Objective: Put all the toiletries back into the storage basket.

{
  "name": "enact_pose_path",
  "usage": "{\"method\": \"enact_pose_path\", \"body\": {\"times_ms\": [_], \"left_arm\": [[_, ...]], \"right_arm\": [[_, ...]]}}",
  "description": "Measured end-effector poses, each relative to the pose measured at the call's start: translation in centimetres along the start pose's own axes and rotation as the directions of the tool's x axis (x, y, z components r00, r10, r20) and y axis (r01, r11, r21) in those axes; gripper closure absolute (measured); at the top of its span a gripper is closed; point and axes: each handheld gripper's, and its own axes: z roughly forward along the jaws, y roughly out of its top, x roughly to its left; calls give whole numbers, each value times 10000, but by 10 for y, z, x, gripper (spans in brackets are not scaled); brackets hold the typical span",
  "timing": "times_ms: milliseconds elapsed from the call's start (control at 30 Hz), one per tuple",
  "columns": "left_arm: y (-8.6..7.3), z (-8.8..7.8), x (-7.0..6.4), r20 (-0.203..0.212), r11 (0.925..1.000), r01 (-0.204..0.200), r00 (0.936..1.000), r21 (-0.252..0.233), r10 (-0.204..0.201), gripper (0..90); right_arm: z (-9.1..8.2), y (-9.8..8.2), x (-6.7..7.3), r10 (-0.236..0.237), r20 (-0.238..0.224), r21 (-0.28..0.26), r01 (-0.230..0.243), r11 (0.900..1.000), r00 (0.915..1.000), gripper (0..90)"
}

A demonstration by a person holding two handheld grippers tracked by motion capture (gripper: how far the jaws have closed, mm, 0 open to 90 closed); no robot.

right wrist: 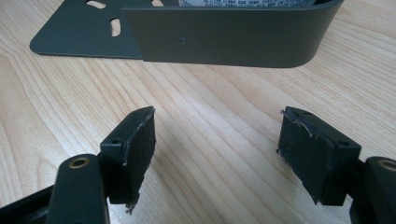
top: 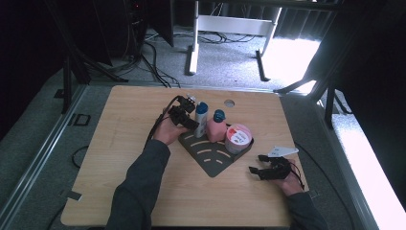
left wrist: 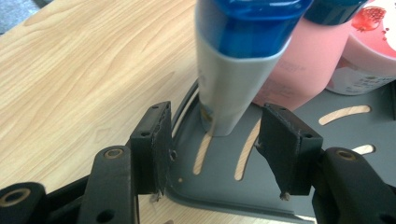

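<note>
At the tray's (top: 210, 163) far left corner, the white tube (left wrist: 229, 88) is being framed, ungripped, by the open-jawed left gripper (left wrist: 219, 154), closing judged next; right gripper (right wrist: 217, 154) is being held open, empty.

A person's two forearms, in dark sleeves, enter from the lower edge of the high view. The left arm stretches forward and to the right across the bench, its bare hand wrapped around the left tool (top: 187, 116), which points further right; a black cable loops back from it along the wrist. Its jaws stand apart with nothing pressed between them. The right arm stays low and near, its hand holding the right tool (top: 261, 165) pointing left, jaws parted over bare wood.
</note>
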Motion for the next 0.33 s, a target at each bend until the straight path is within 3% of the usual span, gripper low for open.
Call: {"method": "enact_pose_path", "body": {"times_ms": [333], "left_arm": [[-15, -4, 11, -80, 9996, 279, 9996, -1, -279, 450]], "right_arm": [[0, 0, 0, 3, 0, -3, -3, 10000, 10000, 269]]}}
